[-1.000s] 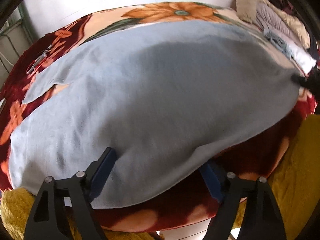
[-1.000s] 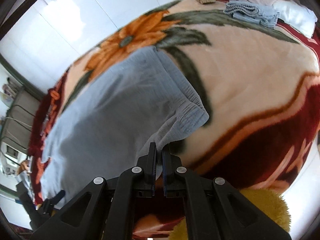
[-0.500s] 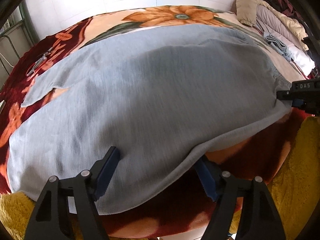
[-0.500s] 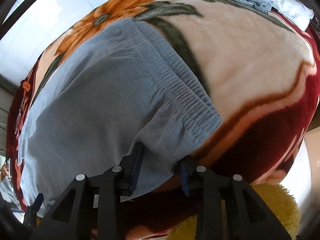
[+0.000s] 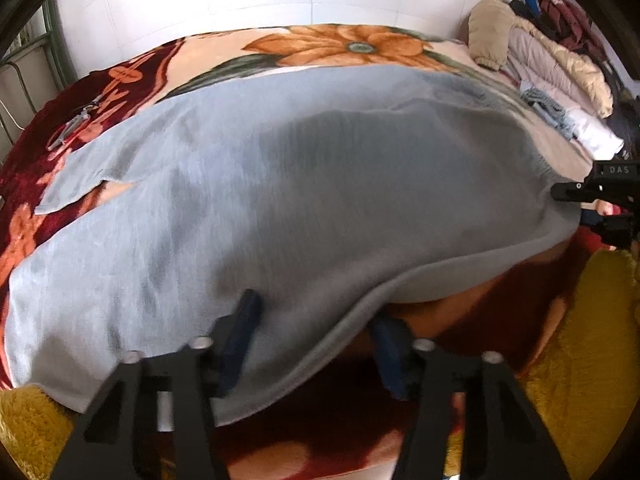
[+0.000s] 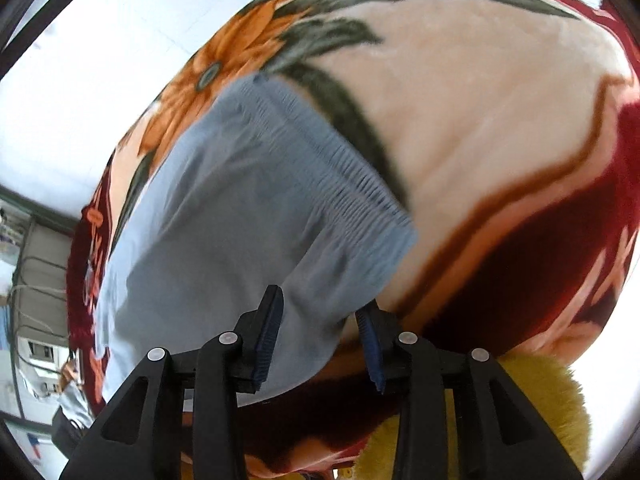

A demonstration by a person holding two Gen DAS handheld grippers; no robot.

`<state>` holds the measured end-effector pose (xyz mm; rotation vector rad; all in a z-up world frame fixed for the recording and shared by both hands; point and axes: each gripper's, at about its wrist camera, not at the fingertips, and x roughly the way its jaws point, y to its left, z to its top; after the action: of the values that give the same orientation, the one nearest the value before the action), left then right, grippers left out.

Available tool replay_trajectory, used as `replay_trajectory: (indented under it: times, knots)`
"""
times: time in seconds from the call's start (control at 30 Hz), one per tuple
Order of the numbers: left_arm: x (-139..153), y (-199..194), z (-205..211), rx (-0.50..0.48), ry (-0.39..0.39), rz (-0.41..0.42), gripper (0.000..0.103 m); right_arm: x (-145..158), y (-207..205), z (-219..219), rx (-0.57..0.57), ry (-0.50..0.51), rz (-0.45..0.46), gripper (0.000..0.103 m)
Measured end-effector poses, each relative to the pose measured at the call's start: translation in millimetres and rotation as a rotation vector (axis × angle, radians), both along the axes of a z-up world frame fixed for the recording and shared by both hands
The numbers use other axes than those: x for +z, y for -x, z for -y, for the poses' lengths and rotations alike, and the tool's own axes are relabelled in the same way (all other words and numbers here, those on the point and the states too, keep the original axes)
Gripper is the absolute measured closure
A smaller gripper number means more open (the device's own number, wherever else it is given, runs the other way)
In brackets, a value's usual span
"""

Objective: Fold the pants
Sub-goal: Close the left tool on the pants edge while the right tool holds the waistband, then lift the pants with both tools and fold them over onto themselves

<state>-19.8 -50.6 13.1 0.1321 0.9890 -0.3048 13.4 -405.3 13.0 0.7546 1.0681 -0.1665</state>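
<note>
Light grey pants [image 5: 320, 200] lie spread flat across a flowered blanket [image 5: 352, 44] on a bed. My left gripper [image 5: 316, 340] sits at their near long edge, its jaws closing. One finger rests on top of the cloth, the other is under the lifted edge, and the pads are still apart. In the right wrist view the pants [image 6: 240, 220] end in an elastic waistband [image 6: 340, 168]. My right gripper [image 6: 320, 332] stands open at the near waistband corner, with cloth lying between its pads and not pinched. The right gripper [image 5: 592, 200] also shows at the right rim of the left wrist view.
A yellow fluffy cover [image 5: 592, 320] hangs along the bed's near side. Piled clothes [image 5: 552, 52], a folded blue garment [image 5: 548, 108] and a white folded item [image 5: 596, 136] sit at the far right. A metal object [image 5: 76, 124] lies on the blanket's left. White tiled wall behind.
The right gripper went from shut to open and settled lower at the waistband corner. The left jaws narrowed around the pants' near edge, which now humps up between them.
</note>
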Motion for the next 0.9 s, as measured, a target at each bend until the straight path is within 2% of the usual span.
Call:
replay_trajectory:
  times: [0.1, 0.27, 0.33, 0.43, 0.63, 0.7, 0.77, 0.9]
  knots:
    - [5, 0, -1, -0.019, 0.046, -0.011, 0.083, -3, 2, 6, -0.015, 0.002, -0.018, 0.065]
    - [16, 4, -1, -0.022, 0.088, 0.001, 0.085, -18, -4, 1, -0.009, -0.061, -0.034, 0.067]
    - [17, 3, -2, -0.015, 0.101, -0.007, 0.085, -15, -4, -1, 0.002, -0.081, -0.013, 0.094]
    - [11, 2, -3, -0.007, 0.093, -0.032, 0.081, 4, -2, -2, 0.021, -0.060, 0.056, 0.098]
    - [4, 2, -2, 0.003, 0.044, -0.034, 0.056, 53, 1, 1, 0.018, -0.059, 0.198, 0.099]
    - [3, 5, -2, 0.005, 0.020, -0.022, 0.043, 68, 0, 0, 0.019, -0.059, 0.235, 0.099]
    - [3, 7, -3, 0.013, -0.014, -0.010, 0.038, 84, 0, -2, 0.021, -0.052, 0.274, 0.099]
    - [1, 6, -12, 0.086, -0.095, 0.010, 0.038, 107, -3, -7, 0.034, -0.049, 0.321, 0.099]
